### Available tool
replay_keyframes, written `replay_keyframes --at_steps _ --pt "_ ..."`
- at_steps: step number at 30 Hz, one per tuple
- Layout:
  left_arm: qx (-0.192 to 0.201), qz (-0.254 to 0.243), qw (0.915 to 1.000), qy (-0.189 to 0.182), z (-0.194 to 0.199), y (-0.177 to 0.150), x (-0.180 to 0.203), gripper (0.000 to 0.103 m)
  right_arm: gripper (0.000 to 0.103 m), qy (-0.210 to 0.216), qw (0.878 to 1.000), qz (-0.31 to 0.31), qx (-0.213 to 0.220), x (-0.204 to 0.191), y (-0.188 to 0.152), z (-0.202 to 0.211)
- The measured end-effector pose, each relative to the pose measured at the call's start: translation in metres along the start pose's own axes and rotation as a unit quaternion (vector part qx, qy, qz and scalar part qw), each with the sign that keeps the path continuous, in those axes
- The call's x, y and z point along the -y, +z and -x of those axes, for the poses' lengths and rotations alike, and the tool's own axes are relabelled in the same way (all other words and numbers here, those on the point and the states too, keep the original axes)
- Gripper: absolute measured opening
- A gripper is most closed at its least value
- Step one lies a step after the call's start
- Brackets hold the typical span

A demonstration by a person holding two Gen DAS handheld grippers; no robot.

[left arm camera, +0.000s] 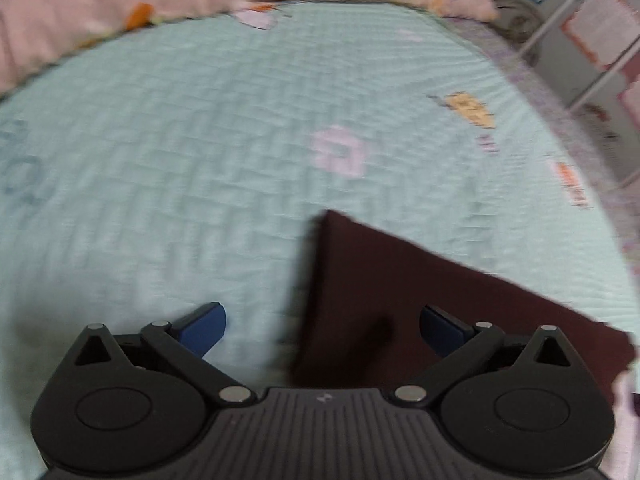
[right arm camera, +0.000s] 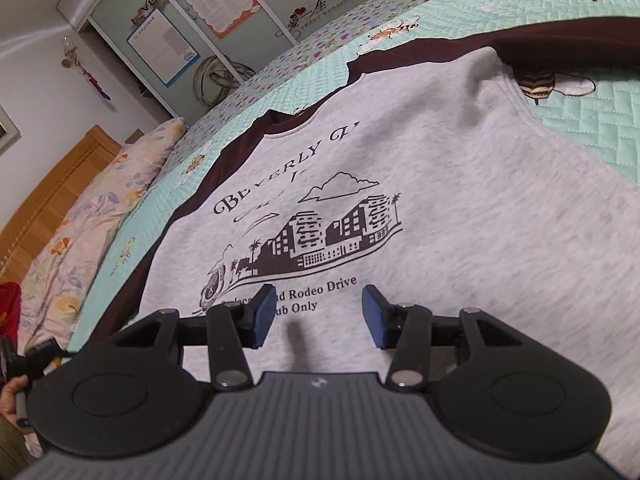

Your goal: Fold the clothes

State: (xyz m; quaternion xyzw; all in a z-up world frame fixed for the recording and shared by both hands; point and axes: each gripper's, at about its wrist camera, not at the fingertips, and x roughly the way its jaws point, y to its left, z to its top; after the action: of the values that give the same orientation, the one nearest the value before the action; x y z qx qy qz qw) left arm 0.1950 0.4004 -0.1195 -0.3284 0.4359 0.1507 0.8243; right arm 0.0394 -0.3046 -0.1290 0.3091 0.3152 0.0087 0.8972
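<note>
Left hand-held gripper point(left arm camera: 322, 330) wide over sleeve point(left arm camera: 420, 300); right hand-held gripper point(right arm camera: 319, 316) wide above sweatshirt point(right arm camera: 440, 200).

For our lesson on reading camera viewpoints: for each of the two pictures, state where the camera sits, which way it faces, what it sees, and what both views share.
Left wrist: sits behind the open left gripper, facing across the mint quilt toward the floral pillow; a dark maroon sleeve lies ahead, and only the gripper shows.
Right wrist: sits behind the open right gripper, facing along the grey printed sweatshirt toward the wardrobe; a hand shows at the left edge.
Shared: the quilt, pillow and maroon-sleeved garment.
</note>
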Motion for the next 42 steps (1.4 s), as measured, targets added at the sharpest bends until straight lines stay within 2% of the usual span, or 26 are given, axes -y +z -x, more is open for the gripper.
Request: replay_keyframes --at_steps 4,6,7,8,9,11,13,15,17,19,21,23,24,26,29,30,32,33,34,36,37,38,39,42 --pt "-0.009 0.018 0.9985 -0.052 -0.008 0.001 -0.004 0.087 0.05 -0.008 1.0 0.005 0.001 -0.004 -0.001 -0.001" --pt "-0.013 0.028 0.9967 -0.076 -0.012 0.002 -0.006 0.065 0.05 -0.011 1.0 0.008 0.002 -0.006 0.0 -0.002" --pt "-0.011 0.036 0.9963 -0.077 -0.012 0.004 -0.009 0.026 0.051 -0.013 1.0 0.009 0.002 -0.006 0.0 -0.002" --pt "-0.015 0.046 0.9957 -0.079 -0.013 0.006 -0.013 0.012 0.051 -0.014 1.0 0.011 0.003 -0.007 0.0 -0.003" --pt "-0.012 0.038 0.9962 -0.078 -0.012 0.007 -0.012 0.011 0.051 -0.015 1.0 0.013 0.003 -0.007 0.0 -0.003" --pt "-0.002 0.019 0.9971 -0.074 -0.01 0.009 -0.009 0.011 0.051 -0.017 1.0 0.017 0.003 -0.008 0.0 -0.005" --pt "0.051 -0.036 0.9968 -0.049 0.003 0.013 0.013 0.011 0.051 -0.02 1.0 0.02 0.002 -0.009 0.0 -0.006" --pt "0.103 -0.089 0.9904 -0.025 0.016 0.016 0.035 0.011 0.051 -0.021 1.0 0.021 0.0 -0.01 0.002 -0.008" --pt "0.131 -0.111 0.9851 -0.01 0.02 0.028 0.052 0.011 0.051 -0.017 1.0 0.022 -0.001 -0.014 0.005 -0.01" --pt "0.093 -0.1 0.9906 0.01 0.003 0.038 0.054 0.011 0.051 -0.01 1.0 0.027 -0.005 -0.019 0.007 -0.013" --pt "0.038 -0.109 0.992 0.051 -0.021 0.038 0.055 0.014 0.051 -0.007 0.999 0.031 -0.007 -0.023 0.007 -0.016" --pt "0.025 -0.093 0.9931 0.068 -0.032 0.035 0.046 0.03 0.051 -0.007 0.999 0.033 -0.01 -0.026 0.007 -0.019" --pt "0.021 -0.082 0.9938 0.073 -0.036 0.033 0.041 0.033 0.051 -0.008 0.999 0.037 -0.012 -0.027 0.007 -0.021" --pt "0.034 -0.01 0.9971 0.068 -0.023 0.031 0.019 0.037 0.051 -0.008 0.999 0.047 -0.019 -0.029 0.008 -0.022" --pt "0.062 0.09 0.9912 0.074 0.003 0.023 -0.009 0.039 0.051 0.008 0.999 0.041 -0.025 -0.03 0.018 -0.023" --pt "0.08 0.087 0.9868 0.111 0.015 0.019 -0.009 0.036 0.051 0.013 0.999 0.041 -0.024 -0.032 0.022 -0.024" --pt "0.129 0.029 0.9758 0.174 0.032 0.01 0.007 0.037 0.051 0.02 0.998 0.054 -0.017 -0.038 0.031 -0.031" --pt "0.144 -0.006 0.974 0.175 0.037 0.005 0.02 0.037 0.051 0.024 0.998 0.061 -0.014 -0.043 0.036 -0.035" --pt "0.15 -0.037 0.9748 0.161 0.04 -0.001 0.035 0.037 0.051 0.032 0.997 0.065 -0.014 -0.047 0.041 -0.042" --pt "0.149 -0.086 0.9809 0.091 0.043 -0.014 0.07 0.045 0.051 0.053 0.996 0.067 -0.016 -0.056 0.053 -0.057" --pt "0.14 -0.118 0.9816 0.055 0.04 -0.02 0.092 0.057 0.051 0.063 0.996 0.063 -0.017 -0.06 0.06 -0.066" --pt "0.132 -0.148 0.9799 0.021 0.036 -0.027 0.114 0.071 0.051 0.069 0.995 0.062 -0.017 -0.065 0.067 -0.077" --pt "0.125 -0.174 0.9769 0.0 0.03 -0.033 0.136 0.076 0.051 0.073 0.995 0.065 -0.017 -0.07 0.075 -0.087" --pt "0.107 -0.229 0.9649 -0.069 0.002 -0.049 0.195 0.078 0.051 0.082 0.992 0.096 -0.018 -0.09 0.097 -0.121"
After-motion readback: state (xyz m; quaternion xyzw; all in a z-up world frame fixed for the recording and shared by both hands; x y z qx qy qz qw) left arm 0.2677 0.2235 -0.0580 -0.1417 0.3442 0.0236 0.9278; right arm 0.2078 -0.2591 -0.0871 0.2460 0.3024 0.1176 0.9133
